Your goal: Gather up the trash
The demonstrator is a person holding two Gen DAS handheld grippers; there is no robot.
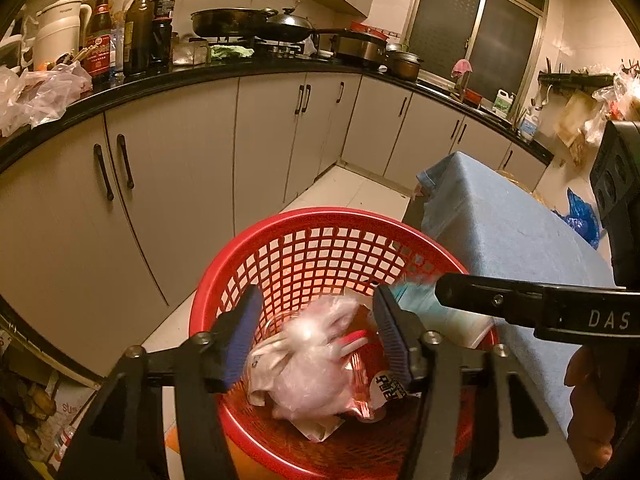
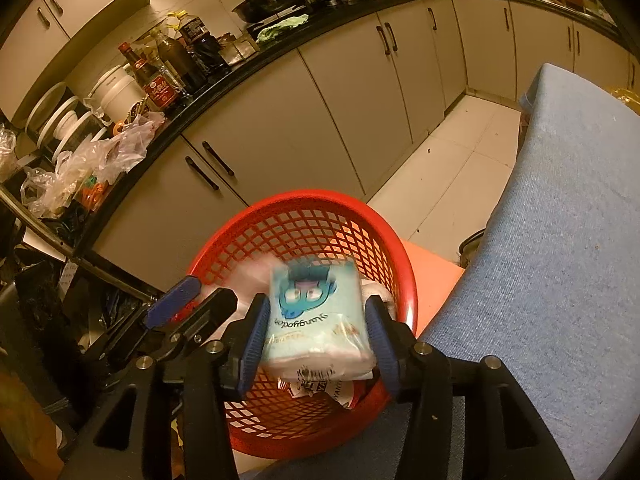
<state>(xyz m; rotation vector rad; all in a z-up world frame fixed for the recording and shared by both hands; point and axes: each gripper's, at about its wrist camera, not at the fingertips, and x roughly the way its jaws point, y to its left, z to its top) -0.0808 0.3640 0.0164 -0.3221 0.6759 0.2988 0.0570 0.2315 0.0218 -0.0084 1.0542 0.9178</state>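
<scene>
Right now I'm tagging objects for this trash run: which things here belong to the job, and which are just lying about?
Part of the job:
- red basket
- blue tissue pack between the right tongs
- clear plastic bag below the left tongs
- wrappers in the basket

Lying about:
- sauce bottles
- wok
- kettle
- blue cloth

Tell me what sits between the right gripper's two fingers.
A light blue tissue pack sits between the right gripper fingers, blurred, above the red basket; the right wrist view shows it.
</scene>
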